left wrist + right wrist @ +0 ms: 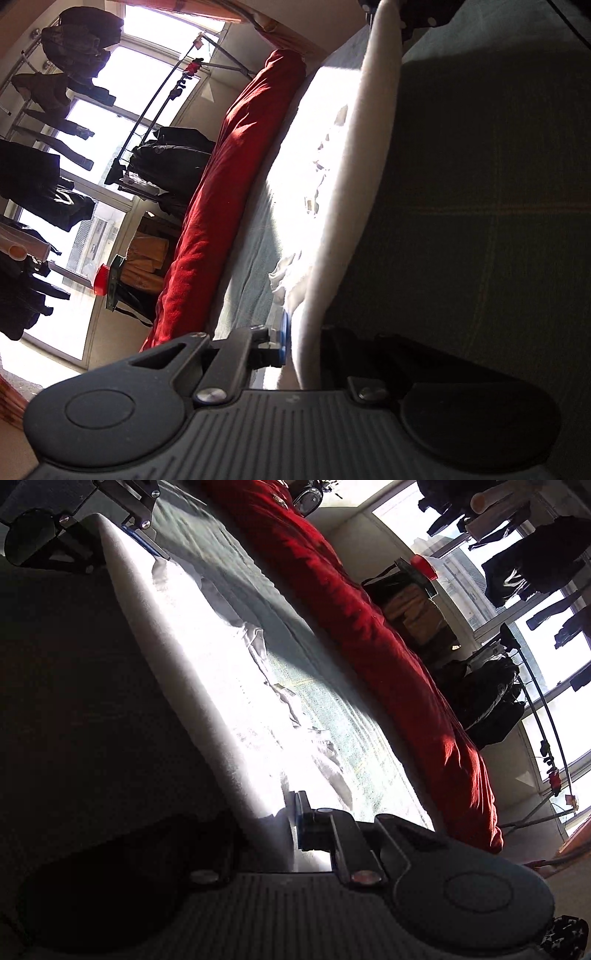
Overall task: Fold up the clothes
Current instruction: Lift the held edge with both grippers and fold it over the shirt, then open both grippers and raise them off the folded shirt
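Closest to our lenses, ribbed grey plastic housings with round pivot caps fill the bottom of both wrist views. From each, matte black linkage arms reach forward to blue-edged fingers. Our left gripper [295, 347] has its jaws closed on the near edge of the white garment [332, 192], the soft cloth pinched between a sunlit pad [282, 339] and a shadowed one. Our right gripper [273, 834] likewise clamps the same garment [207, 657], its blue pad [301, 823] pressed flat against the fabric. In the right wrist view the left gripper [122, 535] shows at the far end of that folded edge, so we hold the cloth stretched between the two tools.

Beyond the fingers, the garment runs as a thick, rounded fold, smooth on its edge and crumpled into small wrinkles where sunlight bleaches it. It lies on a grey-green bedsheet [251, 251] with a fine woven texture. Past the sheet, a long red duvet [225, 192] lies bunched in soft creases. Farthest off, dark clothes [74, 40] hang on a metal drying rack [22, 70] before bright windows.
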Demonstrator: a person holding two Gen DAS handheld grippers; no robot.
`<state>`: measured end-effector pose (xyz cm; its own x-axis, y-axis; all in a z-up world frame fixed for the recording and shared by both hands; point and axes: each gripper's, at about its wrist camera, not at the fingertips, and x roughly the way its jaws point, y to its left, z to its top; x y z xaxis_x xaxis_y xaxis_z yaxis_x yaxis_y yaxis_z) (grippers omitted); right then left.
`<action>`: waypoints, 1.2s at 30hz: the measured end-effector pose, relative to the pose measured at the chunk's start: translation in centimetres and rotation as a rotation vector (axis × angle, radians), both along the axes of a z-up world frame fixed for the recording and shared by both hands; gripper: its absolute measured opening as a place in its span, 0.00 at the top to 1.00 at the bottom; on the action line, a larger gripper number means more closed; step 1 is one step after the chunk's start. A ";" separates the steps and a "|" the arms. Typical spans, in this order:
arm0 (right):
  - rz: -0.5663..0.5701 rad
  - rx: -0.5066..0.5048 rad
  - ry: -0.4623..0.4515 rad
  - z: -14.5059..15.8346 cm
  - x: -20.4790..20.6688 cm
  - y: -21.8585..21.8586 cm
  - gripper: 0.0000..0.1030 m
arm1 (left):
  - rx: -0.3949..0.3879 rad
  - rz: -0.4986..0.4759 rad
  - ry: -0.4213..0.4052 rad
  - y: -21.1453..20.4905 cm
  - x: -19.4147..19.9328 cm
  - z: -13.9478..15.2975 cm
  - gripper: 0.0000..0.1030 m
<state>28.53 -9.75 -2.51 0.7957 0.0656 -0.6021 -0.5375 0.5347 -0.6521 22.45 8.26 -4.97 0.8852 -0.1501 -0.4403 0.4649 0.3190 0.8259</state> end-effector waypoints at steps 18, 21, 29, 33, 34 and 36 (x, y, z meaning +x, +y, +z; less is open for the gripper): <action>-0.008 0.099 0.247 -1.6 -11.2 -1.2 0.63 | -0.027 0.042 0.178 0.3 -11.0 -1.8 0.86; -0.037 0.161 0.296 -1.6 -12.0 -2.7 0.47 | -0.051 0.047 0.232 1.4 -12.2 -1.4 0.83; -0.141 0.357 0.345 1.4 -13.3 -8.7 0.39 | -0.231 0.094 0.255 3.6 -12.4 2.5 0.59; -0.196 0.545 0.316 3.4 -10.8 -10.0 0.36 | -0.358 0.132 0.237 3.5 -10.4 4.2 0.57; -0.206 0.598 0.311 3.8 -10.1 -10.1 0.36 | -0.394 0.139 0.238 3.5 -10.1 4.4 0.56; -0.220 0.681 0.305 3.7 -9.1 -10.1 0.31 | -0.420 0.158 0.255 3.3 -9.5 3.5 0.48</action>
<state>19.44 -19.89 1.14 0.6390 0.3593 -0.6801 -0.4755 0.8795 0.0180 13.00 11.53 -1.45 0.7834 -0.2331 -0.5761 0.5542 0.6815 0.4779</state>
